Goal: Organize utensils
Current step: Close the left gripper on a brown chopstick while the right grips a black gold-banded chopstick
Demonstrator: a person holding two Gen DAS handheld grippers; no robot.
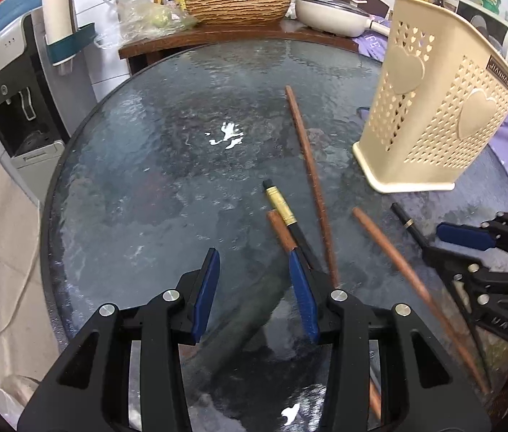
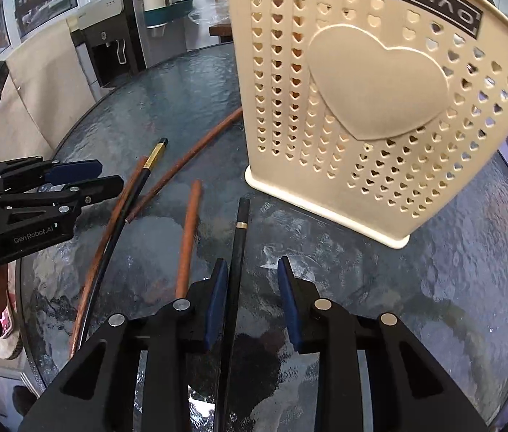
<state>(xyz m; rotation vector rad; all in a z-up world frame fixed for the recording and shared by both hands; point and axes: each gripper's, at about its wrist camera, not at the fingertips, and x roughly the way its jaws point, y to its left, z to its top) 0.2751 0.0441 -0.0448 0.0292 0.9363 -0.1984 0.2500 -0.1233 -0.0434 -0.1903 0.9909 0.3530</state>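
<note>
- Hovering over a round glass table, left gripper standing part open with nothing between the blue pads
- Lying just beyond its right finger, a black chopstick with a gold band and a short brown chopstick side by side, seemingly touching
- Stretching beside those, a long brown chopstick reaching toward the holder
- Resting further right, another brown chopstick, apart from the rest
- Straddling a thin black chopstick, right gripper standing part open; stick sitting close against the left pad, clear gap to the right pad, no clamp visible
- Pointing tip-first toward the beige perforated utensil holder standing upright on the table, just beyond that chopstick's tip
- Holding no chopsticks visibly, holder interior hidden from both views
- Showing at the table's far side, a woven basket and a white pan
</note>
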